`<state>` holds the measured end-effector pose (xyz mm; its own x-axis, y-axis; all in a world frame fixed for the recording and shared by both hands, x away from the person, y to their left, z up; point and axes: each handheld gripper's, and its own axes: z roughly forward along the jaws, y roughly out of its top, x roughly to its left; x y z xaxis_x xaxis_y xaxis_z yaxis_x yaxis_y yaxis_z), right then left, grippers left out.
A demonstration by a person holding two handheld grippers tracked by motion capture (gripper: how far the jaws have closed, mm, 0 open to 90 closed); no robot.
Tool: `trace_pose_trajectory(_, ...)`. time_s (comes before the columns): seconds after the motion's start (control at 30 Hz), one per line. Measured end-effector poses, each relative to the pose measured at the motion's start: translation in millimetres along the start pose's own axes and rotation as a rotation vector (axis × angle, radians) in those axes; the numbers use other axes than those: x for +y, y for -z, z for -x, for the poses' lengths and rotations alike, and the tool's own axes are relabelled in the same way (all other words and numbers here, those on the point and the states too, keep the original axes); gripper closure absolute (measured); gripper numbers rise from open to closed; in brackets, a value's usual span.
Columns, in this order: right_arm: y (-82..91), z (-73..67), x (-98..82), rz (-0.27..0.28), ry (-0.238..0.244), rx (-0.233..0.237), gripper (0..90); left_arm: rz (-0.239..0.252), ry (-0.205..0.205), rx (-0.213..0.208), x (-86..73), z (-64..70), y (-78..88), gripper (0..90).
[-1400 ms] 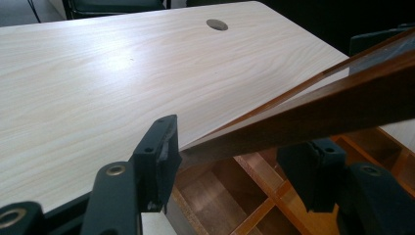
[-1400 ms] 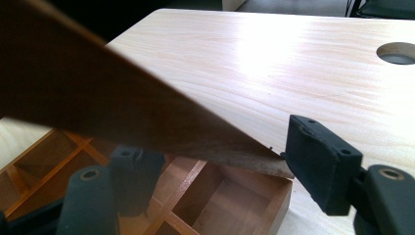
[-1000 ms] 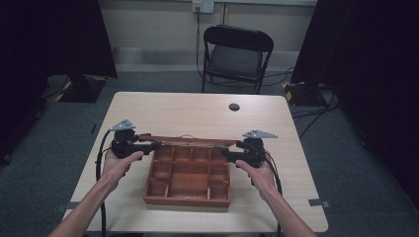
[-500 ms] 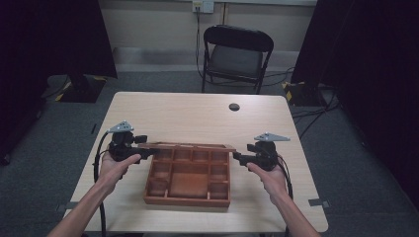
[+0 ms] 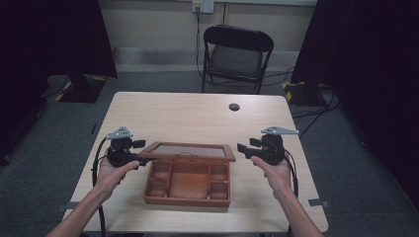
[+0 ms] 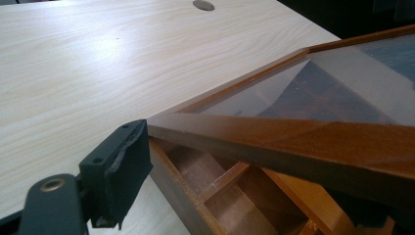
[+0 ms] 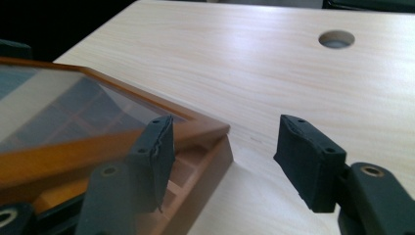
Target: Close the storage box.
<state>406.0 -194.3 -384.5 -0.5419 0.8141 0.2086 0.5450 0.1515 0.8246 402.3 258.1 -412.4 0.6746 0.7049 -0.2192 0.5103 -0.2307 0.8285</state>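
A brown wooden box [image 5: 187, 201] with several compartments sits at the table's near middle. Its glass-paned lid [image 5: 190, 150] stands slightly raised over it. My left gripper [image 5: 144, 159] is at the lid's left front corner. Its jaws have just been opening, with that corner between them. In the left gripper view one pad [image 6: 117, 171] only meets the corner's tip, and the other jaw is hidden under the lid [image 6: 303, 142]. My right gripper [image 5: 242, 148] hovers just right of the lid, apart from it. It is open [image 7: 230, 147], its jaws have just been closing, and bare table shows between them.
The light wooden table [image 5: 197, 118] has a round cable hole [image 5: 234, 106] at the far right of centre. A black folding chair [image 5: 237, 54] stands behind the table. Dark curtains hang on both sides. The person's forearms come in from the near edge.
My right gripper has let go of the lid's right corner and drawn away to the right and up. My left gripper has stayed at the left corner. The lid's front edge looks lower.
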Motion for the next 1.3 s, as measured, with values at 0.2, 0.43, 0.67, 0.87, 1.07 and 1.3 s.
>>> trace_pose_trajectory(0.2, -1.9, -21.5, 17.0, -0.015, 0.029, 0.085, 41.7, -0.003, 0.003, -0.01, -2.4, 0.1, -1.5, 15.6)
trace_pose_trajectory(0.43, -9.9, -58.7, 38.1, -0.038, 0.068, 0.207, 46.0, -0.032, -0.003, 0.005, -5.1, -0.3, 1.2, 15.4)
trace_pose_trajectory(0.67, -25.4, -91.2, 46.1, -0.099, 0.128, 0.359, 55.4, -0.035, 0.0, 0.002, -9.3, -1.7, 0.8, 15.5)
trace_pose_trajectory(0.87, -27.0, -106.7, 47.7, -0.139, 0.163, 0.427, 61.2, -0.038, 0.014, 0.004, -13.4, -3.5, 1.7, 15.3)
trace_pose_trajectory(1.07, -27.7, -115.3, 47.8, -0.179, 0.189, 0.468, 65.6, -0.029, 0.016, -0.002, -14.0, -1.8, 0.6, 16.1)
trace_pose_trajectory(1.3, -32.4, -124.6, 46.9, -0.217, 0.201, 0.518, 74.8, -0.044, 0.0, 0.001, -16.7, -0.8, 0.7, 16.4)
